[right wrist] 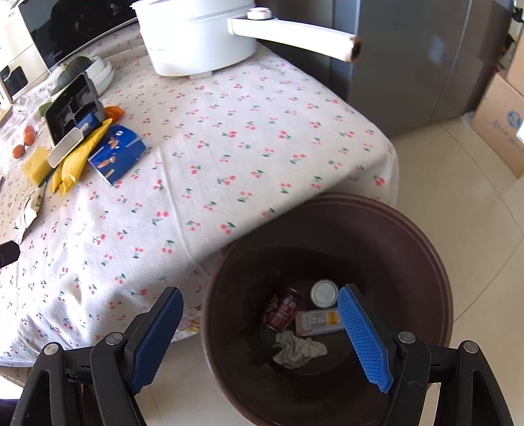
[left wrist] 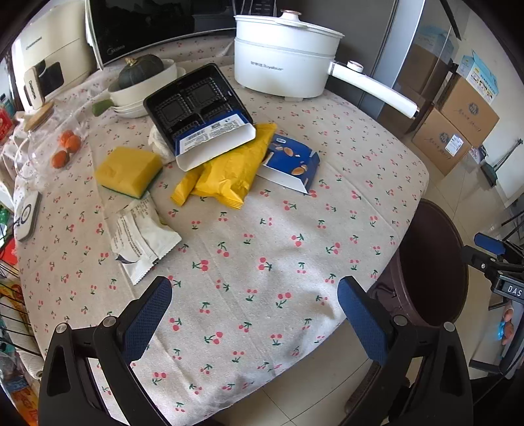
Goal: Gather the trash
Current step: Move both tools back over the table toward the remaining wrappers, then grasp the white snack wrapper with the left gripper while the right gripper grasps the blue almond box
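Note:
A brown trash bin (right wrist: 409, 236) stands on the floor by the table's corner, holding a red can (right wrist: 282, 308), a white lid (right wrist: 324, 293), a small carton (right wrist: 319, 322) and a crumpled tissue (right wrist: 299, 349). My right gripper (right wrist: 260, 337) hangs open above the bin's mouth, nothing between its pads. My left gripper (left wrist: 255, 319) is open over the cherry-print tablecloth (left wrist: 262, 236), empty. On the table lie a yellow wrapper (left wrist: 226, 170), a blue biscuit box (left wrist: 291, 164), a black tray in a blue sleeve (left wrist: 196, 111) and a torn white wrapper (left wrist: 140, 236). The bin (left wrist: 432, 262) shows right of the table.
A yellow sponge (left wrist: 129, 170), small oranges (left wrist: 67, 145), a squash in white bowls (left wrist: 140, 73), a white electric pot (left wrist: 285, 55) with a long handle, and a microwave (left wrist: 157, 26) crowd the far side. Cardboard boxes (left wrist: 458, 131) stand on the tiled floor. The right gripper's body (left wrist: 501, 278) shows at the edge.

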### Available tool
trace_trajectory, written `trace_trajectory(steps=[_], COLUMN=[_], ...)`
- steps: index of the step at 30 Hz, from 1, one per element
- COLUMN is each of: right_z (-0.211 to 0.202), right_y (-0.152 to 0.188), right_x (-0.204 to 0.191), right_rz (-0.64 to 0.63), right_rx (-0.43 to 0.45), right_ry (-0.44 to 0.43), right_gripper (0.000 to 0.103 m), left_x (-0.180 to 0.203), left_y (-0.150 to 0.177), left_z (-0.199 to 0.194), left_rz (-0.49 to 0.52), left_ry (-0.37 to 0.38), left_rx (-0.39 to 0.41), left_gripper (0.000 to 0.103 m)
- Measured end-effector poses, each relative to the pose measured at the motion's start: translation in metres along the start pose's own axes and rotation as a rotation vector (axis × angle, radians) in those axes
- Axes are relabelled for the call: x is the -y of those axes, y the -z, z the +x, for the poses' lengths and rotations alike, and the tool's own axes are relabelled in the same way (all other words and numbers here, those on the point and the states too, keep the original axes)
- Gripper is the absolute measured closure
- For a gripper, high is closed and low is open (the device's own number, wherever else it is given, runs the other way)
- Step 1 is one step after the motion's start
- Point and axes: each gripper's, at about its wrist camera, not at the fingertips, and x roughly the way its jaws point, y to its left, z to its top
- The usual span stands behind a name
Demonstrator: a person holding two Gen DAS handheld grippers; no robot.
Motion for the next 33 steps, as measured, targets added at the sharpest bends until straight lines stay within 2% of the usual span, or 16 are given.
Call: trace_trajectory(steps=[14,17,23,29,33], right_z=[0.021,0.028,0.044,0.062,0.074], right_y=[-0.035,-0.04,-0.049,-0.061,-0.067], right_x=[-0.07,-0.082,-0.098,-0.109,-0.117], right_rz=[-0.066,-0.077,-0.097,-0.087,-0.079], right_rx=[0.002,0.0,-0.015,-0.026,-0.037], right_ry=[-0.057,-0.054,-0.041,-0.04,-0.045], right_gripper=[0.02,0.016,0.011,0.009,0.009], left_x=[-0.083,-0.102,-0.141,-0.152,-0.153], left_y=[0.006,0.006,0.001,-0.007,-0.011], left_z=[-0.001,0.0,0.007,0.029,0.045], left_rz=[-0.137,-0.186,-0.307,-0.335,-0.413], left_ry=[-0.056,-0.074,-0.061,-0.072,-0.056], left_rx=[-0.013,-0.009,-0.007,-0.033,-0.043], left_gripper=[0.001,0.001,0.001,0.001,0.003])
